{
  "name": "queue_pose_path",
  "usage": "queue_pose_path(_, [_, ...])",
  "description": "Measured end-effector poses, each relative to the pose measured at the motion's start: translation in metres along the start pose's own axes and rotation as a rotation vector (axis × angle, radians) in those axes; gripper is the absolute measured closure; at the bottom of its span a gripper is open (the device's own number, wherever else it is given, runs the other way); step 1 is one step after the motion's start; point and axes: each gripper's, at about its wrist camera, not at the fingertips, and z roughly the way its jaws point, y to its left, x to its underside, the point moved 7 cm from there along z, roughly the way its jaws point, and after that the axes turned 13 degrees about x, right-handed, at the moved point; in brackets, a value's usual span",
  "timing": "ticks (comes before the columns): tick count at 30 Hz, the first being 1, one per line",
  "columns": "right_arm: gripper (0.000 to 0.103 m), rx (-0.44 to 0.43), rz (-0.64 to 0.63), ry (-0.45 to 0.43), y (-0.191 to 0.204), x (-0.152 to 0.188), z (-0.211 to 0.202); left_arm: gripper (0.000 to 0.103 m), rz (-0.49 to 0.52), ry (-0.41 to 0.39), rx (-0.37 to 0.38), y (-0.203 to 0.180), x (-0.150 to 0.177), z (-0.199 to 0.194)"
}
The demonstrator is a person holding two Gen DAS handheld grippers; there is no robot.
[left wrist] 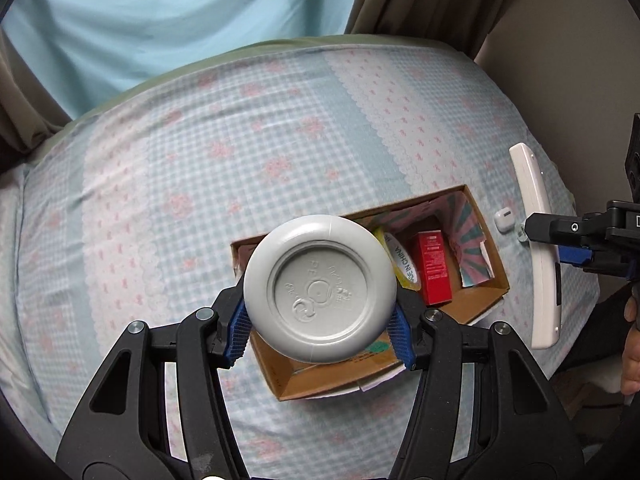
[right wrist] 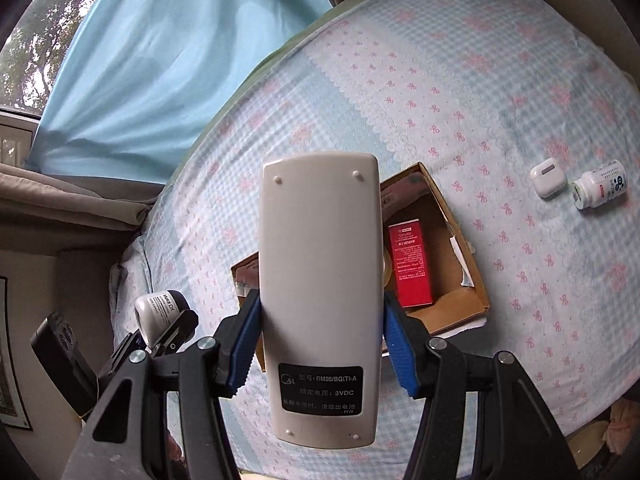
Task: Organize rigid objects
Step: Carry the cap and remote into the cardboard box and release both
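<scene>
The left tool (left wrist: 320,316) is closed on a grey plastic jar (left wrist: 320,288), w/ its blue pads (left wrist: 239,332) pressing both sides. The jar bottom faces the camera, and "PP" is moulded in it; on its side, in the right view, I can read "Metal DX". It hangs just above the cardboard box (left wrist: 484,256) on the bed (left wrist: 160,184), probably to be lowered in.

In the box lie a tape roll (left wrist: 402,262) printed "…DE IN CHINA" and a red carton (left wrist: 434,268), its text too small to read. This suggests the box is the collecting place.

The right tool (right wrist: 320,340) is closed on a white remote (right wrist: 320,280), back side up, also over the box. Its label reads "RM05/BG(T)-A" and "3VDC".

More to the right, an earbud case (right wrist: 547,178) and a white pill bottle (right wrist: 600,184) lie on the bed, touching or nearly so, well apart from the box; not yet sorted, I think.
</scene>
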Motion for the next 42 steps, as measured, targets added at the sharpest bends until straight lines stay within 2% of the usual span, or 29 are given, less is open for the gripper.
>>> queue_pose_path(5, [0.049,-0.01,0.146,0.05,-0.006,-0.002,0.041,0.05,0.095,0.116,-0.022,0.012,0.008,0.052])
queue_pose_path(10, [0.049,0.0,0.234,0.092,-0.011,-0.003,0.078,0.05,0.126,0.194,-0.005,0.021,0.013,0.101])
queue_pose_path(15, [0.049,-0.027,0.36,0.138,-0.022,0.002,0.112,0.05,0.182,0.248,-0.014,0.024,0.023,0.132])
queue_pose_path(19, [0.049,-0.04,0.386,0.163,-0.026,0.007,0.135,0.05,0.212,0.266,-0.027,0.025,0.03,0.146])
queue_pose_path(24, [0.049,-0.03,0.373,0.163,-0.025,0.005,0.148,0.05,0.247,0.246,-0.034,0.023,0.028,0.15])
queue_pose_path(25, [0.049,-0.01,0.372,0.176,-0.026,0.006,0.151,0.043,0.258,0.25,-0.027,0.021,0.028,0.15])
queue_pose_path(26, [0.048,0.011,0.367,0.191,-0.026,0.005,0.152,0.032,0.264,0.246,-0.014,0.019,0.027,0.148])
queue_pose_path(27, [0.042,0.038,0.352,0.202,-0.026,0.007,0.152,0.0,0.265,0.234,-0.011,0.018,0.026,0.144])
queue_pose_path(28, [0.036,0.063,0.329,0.203,-0.026,0.007,0.149,0.0,0.262,0.218,-0.007,0.017,0.025,0.138])
queue_pose_path(29, [0.014,0.084,0.299,0.191,-0.025,0.006,0.144,0.0,0.251,0.208,0.014,0.016,0.027,0.134])
queue_pose_path(30, [0.0,0.103,0.267,0.166,-0.025,0.006,0.138,0.0,0.237,0.206,0.03,0.015,0.028,0.13])
queue_pose_path(34, [0.0,0.159,0.19,0.114,-0.033,0.007,0.122,0.0,0.207,0.2,0.038,0.014,0.037,0.123])
queue_pose_path(42, [0.0,0.144,0.184,0.1,-0.038,0.01,0.109,0.0,0.179,0.189,0.048,0.002,0.033,0.112])
